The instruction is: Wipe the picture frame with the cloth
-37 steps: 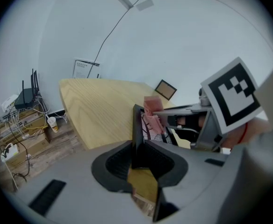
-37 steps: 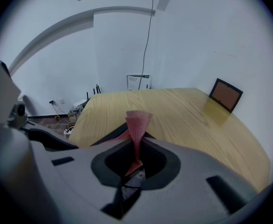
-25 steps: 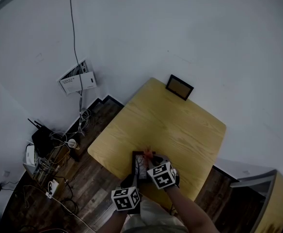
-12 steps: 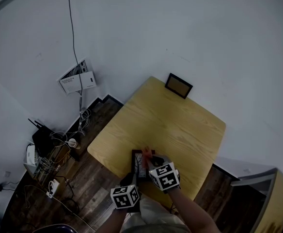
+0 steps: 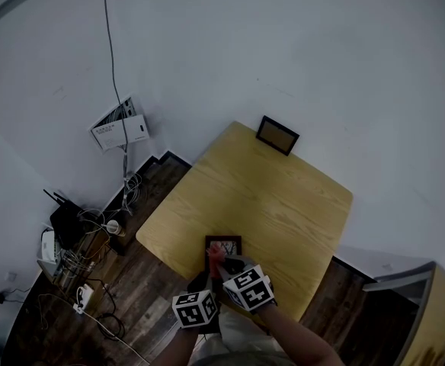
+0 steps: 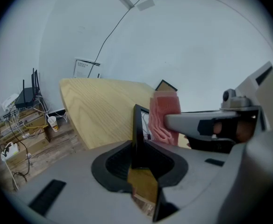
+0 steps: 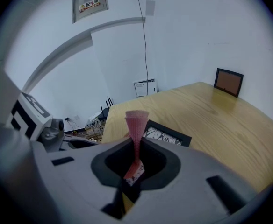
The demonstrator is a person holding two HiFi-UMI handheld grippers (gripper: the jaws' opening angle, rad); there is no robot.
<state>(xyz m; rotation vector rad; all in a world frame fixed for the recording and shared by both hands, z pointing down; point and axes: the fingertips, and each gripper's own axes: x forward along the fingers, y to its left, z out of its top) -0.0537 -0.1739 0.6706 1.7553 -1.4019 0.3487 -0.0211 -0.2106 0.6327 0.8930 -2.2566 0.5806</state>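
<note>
A black picture frame (image 5: 223, 245) with a pale print stands on edge at the near left corner of the wooden table (image 5: 283, 204). My left gripper (image 5: 207, 277) is shut on its near edge; in the left gripper view the frame (image 6: 138, 125) runs edge-on between the jaws. My right gripper (image 5: 221, 262) is shut on a pink cloth (image 5: 216, 255), which lies against the frame's face. In the right gripper view the cloth (image 7: 136, 125) sticks up out of the jaws in front of the frame (image 7: 167, 133). The left gripper view shows the cloth (image 6: 164, 118) beside the frame.
A second, brown-faced frame (image 5: 277, 135) leans on the wall at the table's far edge. On the dark floor to the left lie a router, cables and a paper cup (image 5: 113, 225). A white box (image 5: 120, 125) hangs on the wall, and a cabinet (image 5: 430, 311) stands at the right.
My right gripper has carried the pink cloth leftward and toward me across the frame. The left gripper has kept its hold in place.
</note>
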